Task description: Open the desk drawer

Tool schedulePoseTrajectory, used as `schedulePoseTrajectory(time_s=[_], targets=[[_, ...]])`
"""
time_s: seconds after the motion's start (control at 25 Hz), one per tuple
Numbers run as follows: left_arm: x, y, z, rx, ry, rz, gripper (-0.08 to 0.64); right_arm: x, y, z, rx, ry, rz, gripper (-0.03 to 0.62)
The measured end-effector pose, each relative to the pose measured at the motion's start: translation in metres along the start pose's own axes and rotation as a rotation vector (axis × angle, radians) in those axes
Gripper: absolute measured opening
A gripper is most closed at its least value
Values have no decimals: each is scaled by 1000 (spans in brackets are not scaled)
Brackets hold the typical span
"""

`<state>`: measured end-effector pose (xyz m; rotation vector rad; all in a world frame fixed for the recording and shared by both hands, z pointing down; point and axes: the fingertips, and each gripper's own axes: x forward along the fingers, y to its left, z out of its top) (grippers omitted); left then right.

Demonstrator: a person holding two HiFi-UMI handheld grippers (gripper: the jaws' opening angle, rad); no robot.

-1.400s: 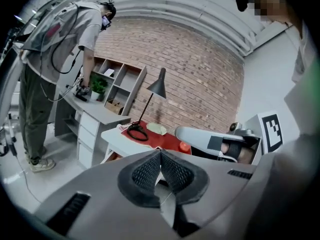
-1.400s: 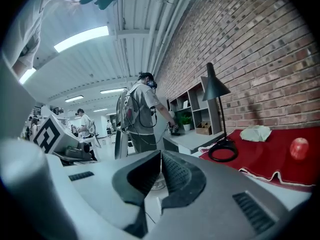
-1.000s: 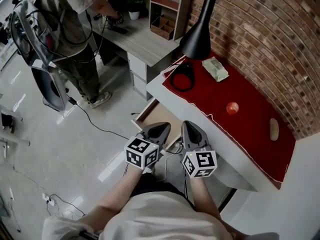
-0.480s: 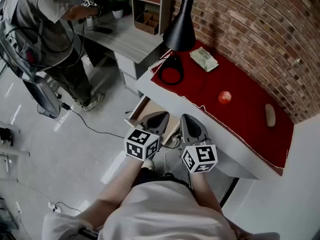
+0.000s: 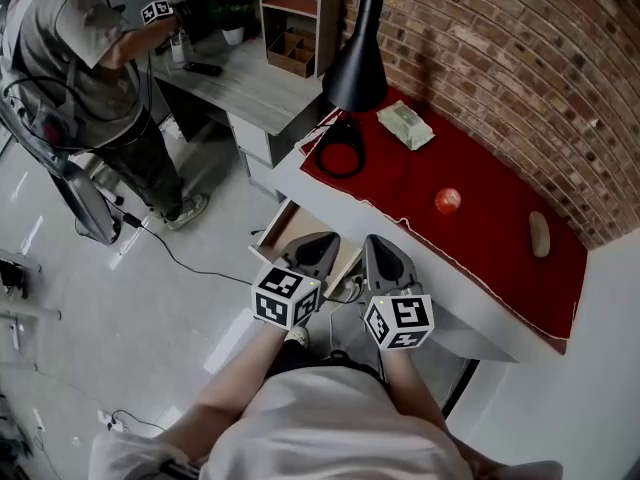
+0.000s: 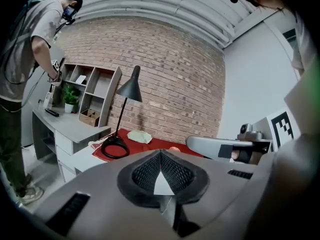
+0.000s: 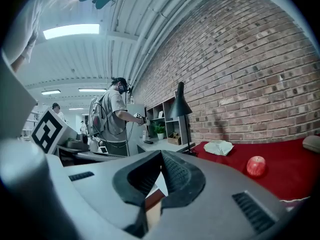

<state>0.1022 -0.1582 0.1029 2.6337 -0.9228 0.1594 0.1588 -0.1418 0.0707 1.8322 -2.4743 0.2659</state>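
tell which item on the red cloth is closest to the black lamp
The pale green packet, beside the black lamp; the red apple and beige oblong lump lie farther.

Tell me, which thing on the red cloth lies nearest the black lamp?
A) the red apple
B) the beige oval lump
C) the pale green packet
C: the packet lies right beside the lamp, while the apple and the lump sit farther along the cloth.
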Motion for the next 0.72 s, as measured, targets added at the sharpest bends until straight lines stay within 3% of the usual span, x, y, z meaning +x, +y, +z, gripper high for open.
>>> schedulePoseTrajectory(time_s=[0.72], targets=[[-13, -1, 0, 13, -22, 18, 11, -7, 12, 2, -18, -20, -22, 17]])
